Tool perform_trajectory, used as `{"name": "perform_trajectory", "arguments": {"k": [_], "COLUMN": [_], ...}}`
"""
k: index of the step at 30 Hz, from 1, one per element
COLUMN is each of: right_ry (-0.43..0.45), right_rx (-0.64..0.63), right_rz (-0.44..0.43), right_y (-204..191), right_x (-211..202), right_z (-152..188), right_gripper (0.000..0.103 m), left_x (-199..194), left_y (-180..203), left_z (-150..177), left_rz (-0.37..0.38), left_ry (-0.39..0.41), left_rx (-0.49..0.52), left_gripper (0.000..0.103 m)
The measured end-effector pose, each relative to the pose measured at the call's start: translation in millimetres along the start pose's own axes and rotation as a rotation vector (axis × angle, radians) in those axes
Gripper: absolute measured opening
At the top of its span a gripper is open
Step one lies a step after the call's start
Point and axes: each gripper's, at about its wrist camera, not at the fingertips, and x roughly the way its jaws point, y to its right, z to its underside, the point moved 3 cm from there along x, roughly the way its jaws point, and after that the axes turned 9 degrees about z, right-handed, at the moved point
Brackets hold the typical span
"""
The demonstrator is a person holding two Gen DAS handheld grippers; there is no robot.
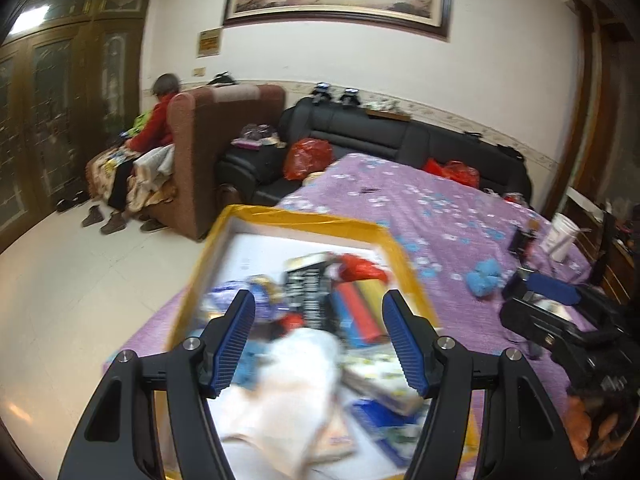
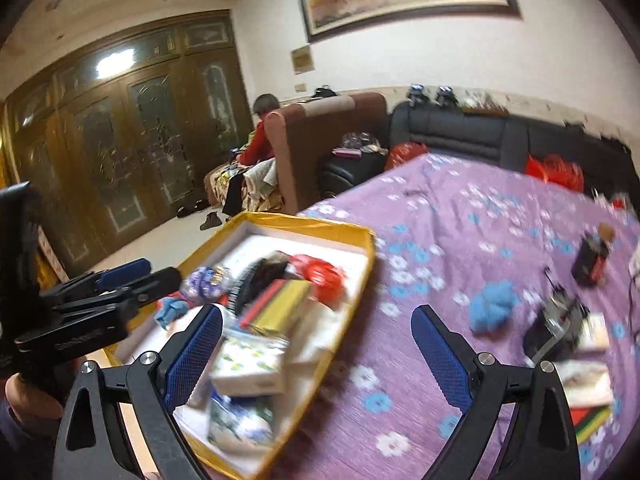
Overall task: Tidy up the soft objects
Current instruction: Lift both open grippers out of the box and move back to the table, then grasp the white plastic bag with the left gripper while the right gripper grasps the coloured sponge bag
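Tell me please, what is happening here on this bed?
A person is sorting things into a yellow-rimmed box on the purple flowered bedspread. The left hand-held gripper is open above the box, over a white cloth; whether it touches is unclear. The right hand-held gripper is open and empty at the box's edge. A blue soft thing lies outside on the bedspread.

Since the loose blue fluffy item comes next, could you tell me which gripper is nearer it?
Right. The right gripper hangs just beside the blue fluffy item; the left gripper hovers over the yellow box.
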Motion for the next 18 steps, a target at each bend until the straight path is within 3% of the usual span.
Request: {"name": "perform_trajectory", "arguments": {"k": [4, 13, 18], "right_ry": [-0.042, -0.173, -0.225], "right_rx": [0.066, 0.283, 0.392], "right_rz": [0.049, 0.304, 0.250], "right_y": [58.0, 233.8, 276.8], "right_x": [-6.6, -4.1, 17.5], "right_z": [12.4, 31.2, 50.7], "right_gripper": [0.098, 0.098, 0.095], "left_x": [1.5, 33.3, 49.8], "left_y": [42.9, 140.8, 167.9], "left_z": [10.4, 64.0, 82.9], "left_rz": [0.083, 0.222, 0.239], "left_ry": [-0.002, -0.117, -0.173], "left_rx": [0.059, 0.210, 0.259], "left_gripper": [0.072, 0.072, 0.072]}}
